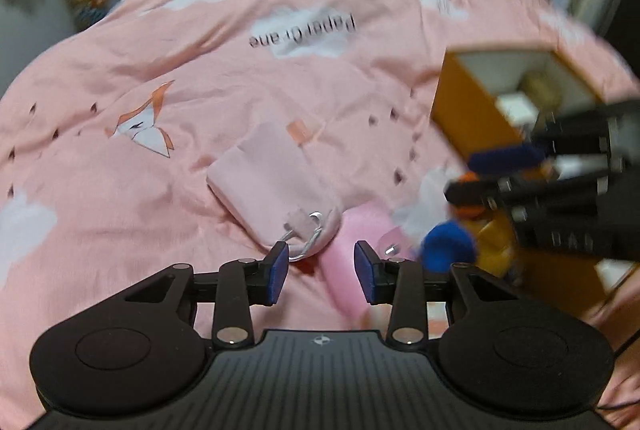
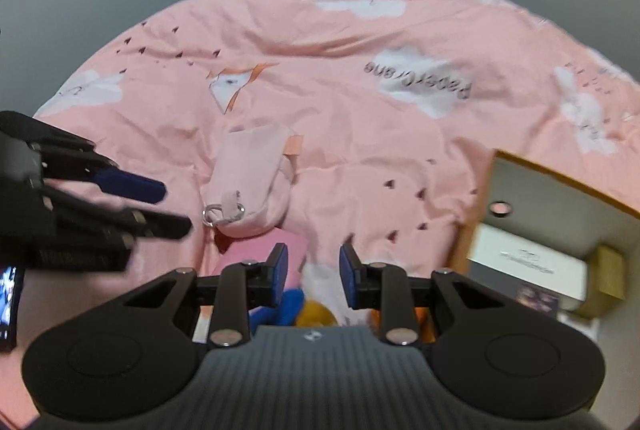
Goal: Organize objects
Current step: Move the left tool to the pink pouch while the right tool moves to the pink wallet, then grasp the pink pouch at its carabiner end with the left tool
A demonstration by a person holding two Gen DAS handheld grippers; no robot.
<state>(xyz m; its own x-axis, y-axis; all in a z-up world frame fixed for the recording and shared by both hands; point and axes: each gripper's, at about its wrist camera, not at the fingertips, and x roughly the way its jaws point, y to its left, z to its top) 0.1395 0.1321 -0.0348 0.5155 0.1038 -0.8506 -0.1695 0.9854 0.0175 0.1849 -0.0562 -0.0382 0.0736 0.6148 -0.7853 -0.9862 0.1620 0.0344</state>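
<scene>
Your left gripper [image 1: 321, 272] hovers low in the frame with its jaws apart and nothing between them. Just above it lies the pale pink pouch [image 1: 272, 186] with its metal ring [image 1: 306, 244], flat on the pink bedspread [image 1: 200, 70]. A brighter pink item [image 1: 352, 270] lies just under the pouch. Your right gripper [image 2: 313, 276] also stands open and empty, over a blurred plush toy [image 2: 312, 306] at lower centre. The orange-sided box [image 2: 540, 246] sits at right, a white carton [image 2: 528, 266] inside.
</scene>
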